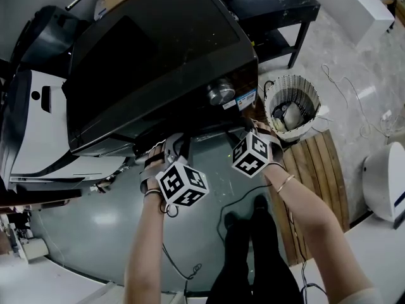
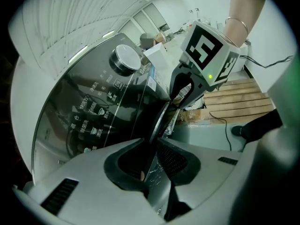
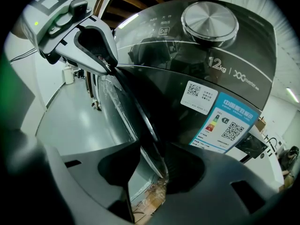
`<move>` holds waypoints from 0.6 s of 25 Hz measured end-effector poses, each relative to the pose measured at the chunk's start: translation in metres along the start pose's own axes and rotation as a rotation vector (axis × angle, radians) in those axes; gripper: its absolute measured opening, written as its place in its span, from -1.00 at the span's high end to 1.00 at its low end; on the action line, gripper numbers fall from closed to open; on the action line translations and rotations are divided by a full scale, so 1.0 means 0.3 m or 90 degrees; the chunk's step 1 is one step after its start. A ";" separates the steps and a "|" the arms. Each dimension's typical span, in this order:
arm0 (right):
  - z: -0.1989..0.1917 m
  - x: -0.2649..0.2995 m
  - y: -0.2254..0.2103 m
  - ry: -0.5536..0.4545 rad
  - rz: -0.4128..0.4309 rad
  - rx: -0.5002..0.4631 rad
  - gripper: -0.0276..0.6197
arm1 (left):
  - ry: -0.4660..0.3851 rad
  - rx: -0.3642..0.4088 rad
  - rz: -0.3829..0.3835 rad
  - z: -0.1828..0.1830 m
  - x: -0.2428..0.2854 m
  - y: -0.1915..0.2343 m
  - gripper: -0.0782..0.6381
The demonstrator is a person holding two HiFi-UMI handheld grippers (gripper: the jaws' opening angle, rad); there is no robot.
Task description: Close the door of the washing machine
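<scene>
Left claw (image 2: 152, 162) was clamped on the rim of the one door (image 2: 159, 118), which stood ajar at the near front of the washing machine (image 1: 152, 62). Right claw (image 3: 157, 172) straddled the same rim, its jaws apart. One dial (image 3: 209, 18) sat above the "12kg" print (image 3: 218, 63). Two QR stickers were there, one white (image 3: 199, 96) and one blue (image 3: 225, 124). One basket (image 1: 291, 106) stood to the right.

Both forearms reach forward, left gripper (image 1: 174, 143) jaws pinched narrow, right gripper (image 1: 249, 128) jaws spread wide.

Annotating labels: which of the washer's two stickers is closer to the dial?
The white QR sticker; it sits just below the silver dial, while the blue-bordered energy label lies farther off, toward the panel's corner.
</scene>
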State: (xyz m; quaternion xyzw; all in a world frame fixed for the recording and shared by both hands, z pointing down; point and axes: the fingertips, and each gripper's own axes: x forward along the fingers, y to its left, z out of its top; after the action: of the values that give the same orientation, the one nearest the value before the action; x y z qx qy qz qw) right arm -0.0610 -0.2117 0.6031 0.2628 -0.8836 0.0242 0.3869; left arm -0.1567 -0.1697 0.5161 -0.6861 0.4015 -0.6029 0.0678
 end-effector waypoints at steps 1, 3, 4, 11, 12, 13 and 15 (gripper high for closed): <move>0.001 0.003 -0.002 0.000 0.000 0.001 0.40 | 0.000 0.000 -0.002 -0.001 0.003 0.002 0.53; 0.003 0.007 -0.004 0.001 0.001 0.008 0.40 | 0.001 0.000 -0.006 -0.001 0.007 0.004 0.52; 0.002 0.008 -0.005 0.003 0.001 0.011 0.40 | 0.001 -0.001 -0.007 -0.001 0.008 0.005 0.52; 0.006 0.015 -0.012 0.021 -0.014 0.040 0.37 | 0.002 -0.001 -0.007 -0.001 0.013 0.009 0.51; 0.005 0.016 -0.013 0.021 -0.020 0.046 0.37 | 0.001 0.000 -0.005 0.000 0.013 0.009 0.51; 0.004 0.017 -0.014 0.020 -0.024 0.051 0.37 | 0.001 0.000 -0.005 0.000 0.014 0.009 0.51; 0.002 0.019 -0.014 0.017 -0.025 0.055 0.37 | 0.000 0.001 -0.007 -0.001 0.015 0.009 0.51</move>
State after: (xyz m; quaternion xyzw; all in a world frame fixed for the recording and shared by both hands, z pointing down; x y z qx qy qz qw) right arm -0.0626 -0.2182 0.6060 0.2964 -0.8712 0.0586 0.3870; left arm -0.1584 -0.1742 0.5183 -0.6884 0.3973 -0.6034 0.0650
